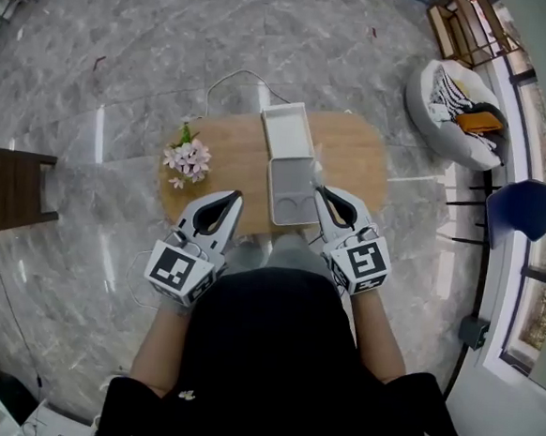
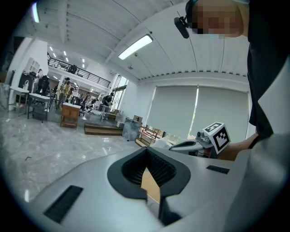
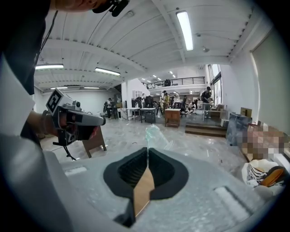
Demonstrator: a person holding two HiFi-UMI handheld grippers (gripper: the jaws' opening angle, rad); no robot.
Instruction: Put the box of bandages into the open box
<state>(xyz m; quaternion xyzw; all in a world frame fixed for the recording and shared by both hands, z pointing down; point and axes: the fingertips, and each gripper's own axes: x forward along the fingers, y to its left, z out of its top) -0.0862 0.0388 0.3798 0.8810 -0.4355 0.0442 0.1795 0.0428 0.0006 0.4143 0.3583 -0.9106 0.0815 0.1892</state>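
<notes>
We hold the left gripper (image 1: 234, 200) and right gripper (image 1: 322, 193) at lower centre, flanking the open box (image 1: 290, 176) on the desk (image 1: 353, 153); fingers (image 2: 158, 170) pressed together, empty, seemingly poised to begin.

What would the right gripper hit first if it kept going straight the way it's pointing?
Probably the open white box on the wooden table: the right gripper aims at its right side, though depth is unclear.

White open box (image 1: 290, 181) lies flat between left tongs (image 1: 236, 198) and right tongs (image 1: 321, 192), nearer the right; lid (image 1: 287, 129) laid back beyond.
</notes>
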